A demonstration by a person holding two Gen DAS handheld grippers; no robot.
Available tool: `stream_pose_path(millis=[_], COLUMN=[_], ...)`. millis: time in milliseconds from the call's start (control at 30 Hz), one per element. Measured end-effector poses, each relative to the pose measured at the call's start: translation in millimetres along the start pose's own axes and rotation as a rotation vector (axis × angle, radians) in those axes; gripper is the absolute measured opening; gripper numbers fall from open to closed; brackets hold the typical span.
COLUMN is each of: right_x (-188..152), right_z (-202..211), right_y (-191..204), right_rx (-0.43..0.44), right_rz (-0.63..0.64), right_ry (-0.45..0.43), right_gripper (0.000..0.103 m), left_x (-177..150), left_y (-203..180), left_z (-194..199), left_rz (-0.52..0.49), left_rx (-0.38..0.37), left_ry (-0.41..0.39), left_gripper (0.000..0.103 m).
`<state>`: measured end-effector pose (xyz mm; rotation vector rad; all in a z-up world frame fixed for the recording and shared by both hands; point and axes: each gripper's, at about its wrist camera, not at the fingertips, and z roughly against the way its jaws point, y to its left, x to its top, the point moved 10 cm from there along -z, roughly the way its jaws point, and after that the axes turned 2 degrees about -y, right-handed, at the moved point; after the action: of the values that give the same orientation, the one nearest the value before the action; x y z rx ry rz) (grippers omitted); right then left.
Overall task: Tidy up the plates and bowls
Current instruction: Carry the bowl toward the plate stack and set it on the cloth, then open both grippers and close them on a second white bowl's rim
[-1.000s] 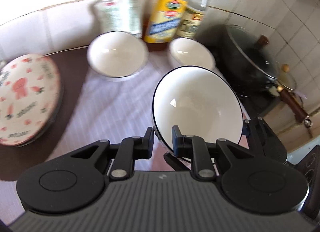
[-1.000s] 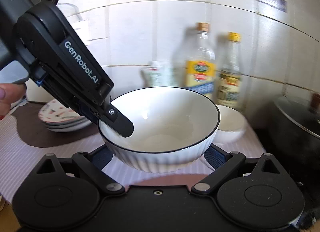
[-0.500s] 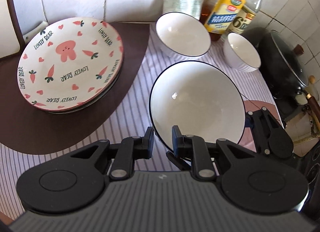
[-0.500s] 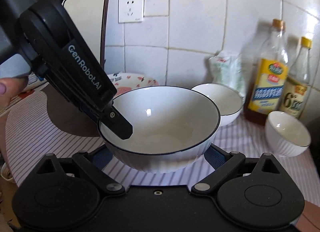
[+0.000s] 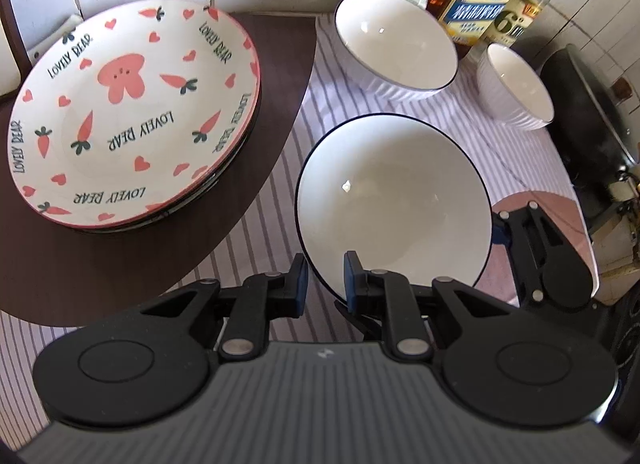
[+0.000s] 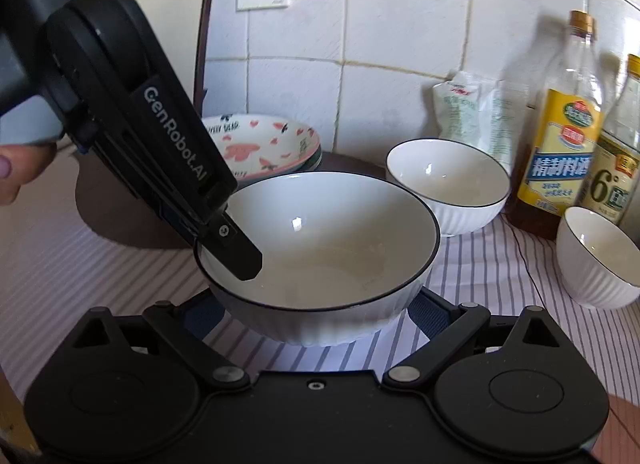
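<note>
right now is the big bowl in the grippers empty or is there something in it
Empty. The big bowl shows only bare white glaze inside in both views, apart from the left gripper finger clamped over its rim.
</note>
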<state>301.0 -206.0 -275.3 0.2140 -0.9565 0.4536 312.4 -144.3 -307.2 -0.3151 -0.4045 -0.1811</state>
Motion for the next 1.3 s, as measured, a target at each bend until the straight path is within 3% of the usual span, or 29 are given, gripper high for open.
stream_pose_path(millis=[233,333,400,433,500,567,767,933,1300], right_x=[-6.4,-9.1,-8.8,-8.8,-8.0,-6.4,10.0,23.8,74.2], right_z=[-4.1,-3.2,1.9,6.6,18.4,32.3,75.1,96.7,124.3], right_y=[-1.6,-5.0,-8.0,-8.8,-9.9,-12.2,-22.9,-45.1,-86.3], right_rx=[0.004,-0.014,-0.026,-0.030,-0.038,-0.047,-0.074,-0.128,-0.103], right_rz=[-0.021,-0.046,-0.064,-0.075,-0.103,-0.147,-0.260,-0.372,-0.575], right_ry=[0.016,0.065,0.080,0.080,0.077,0.066,0.034,0.078,0.014], right_gripper=[0.101,0.101,0.101,0.101,0.101,0.101,0.101,0.099,0.096], left_x=[-1.7,-1.9,-1.8,-2.5,-3.5,-6.7,-7.7,-1.3,34.6], left_y=[0.4,-1.5,-1.7,-1.7,-3.3,-4.5,-6.0,-15.7,-33.5], left_z=[-3.1,-2.4,-0.5,1.9,9.4,14.6,38.8,62.6,102.2], left_rz=[0.010,-0.002,-0.004,-0.006,-0.013,-0.010,-0.023,-0.048,-0.078], left_rx=[-0.016,-0.013,-0.006,0.003,0.005,-0.007,-0.005,-0.072,-0.112], left_ry=[-0.003,-0.004,-0.004,-0.005,-0.027,-0.013,-0.017,-0.004,-0.081], left_gripper=[0.018,0.018,0.030,0.041,0.043,0.052,0.060,0.063,0.064])
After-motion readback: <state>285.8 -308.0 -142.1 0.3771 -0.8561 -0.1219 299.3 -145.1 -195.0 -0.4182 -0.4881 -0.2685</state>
